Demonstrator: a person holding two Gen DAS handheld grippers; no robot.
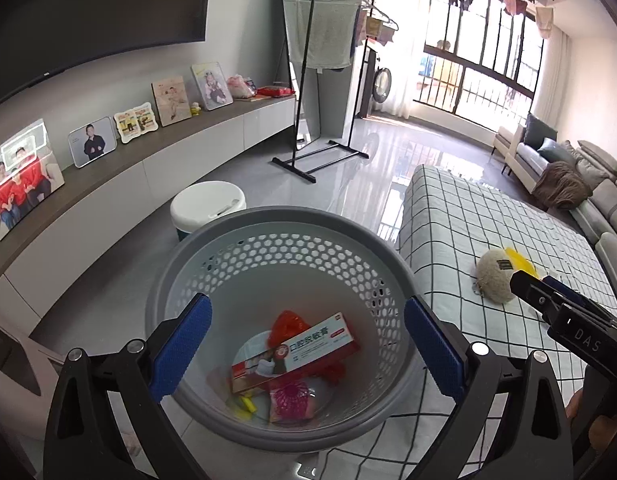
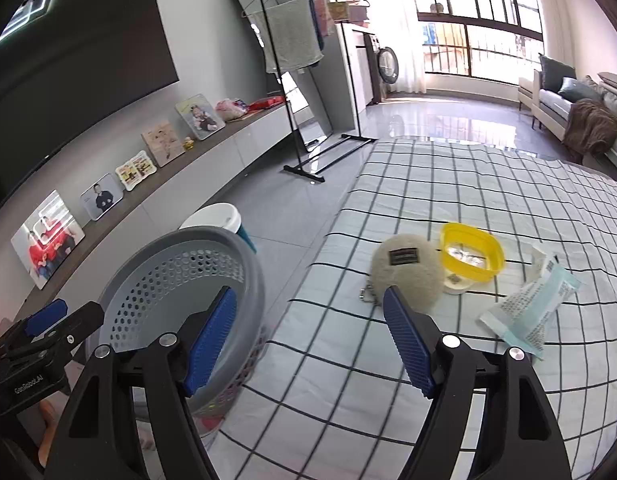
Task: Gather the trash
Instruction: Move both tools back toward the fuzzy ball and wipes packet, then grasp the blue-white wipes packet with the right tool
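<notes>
Left tool: the left tool [image 1: 306,350] hangs over the mouth of the basket with its blue pads spread wide and nothing between them.
Right tool: the right tool [image 2: 308,344] is over the near edge of the checked surface, tilted downward, its blue pads apart and gripping nothing.
Basket: a round grey perforated waste basket [image 1: 212,240] stands on the floor just left of the checked surface.
Trash in basket: a red and white toothpaste carton [image 1: 296,350] lies slantwise on top; under it are a crumpled orange-red wrapper [image 1: 286,322], a pink mesh piece [image 1: 292,398] and a small yellow scrap [image 1: 246,404].
Checked surface: a low surface covered by a white cloth with a black grid [image 2: 488,184] fills the right side of the room.
Trash on the cloth: a beige fuzzy round pouch [image 2: 408,272] with a dark label lies just beyond the right tool; a yellow plastic cup [image 2: 470,254] sits touching its far right side; a crumpled white and teal wrapper [image 2: 528,306] lies further right.
Floor: a white stool [image 1: 208,204] stands just beyond the basket.
Far left: framed photographs [image 1: 92,142] lean in a row on a long low wall cabinet below a dark television screen [image 1: 88,8].
Far middle: a black clothes rack [image 1: 324,68] holds a grey towel.
Far right: a sofa [image 1: 596,176] sits beside bright barred windows.
</notes>
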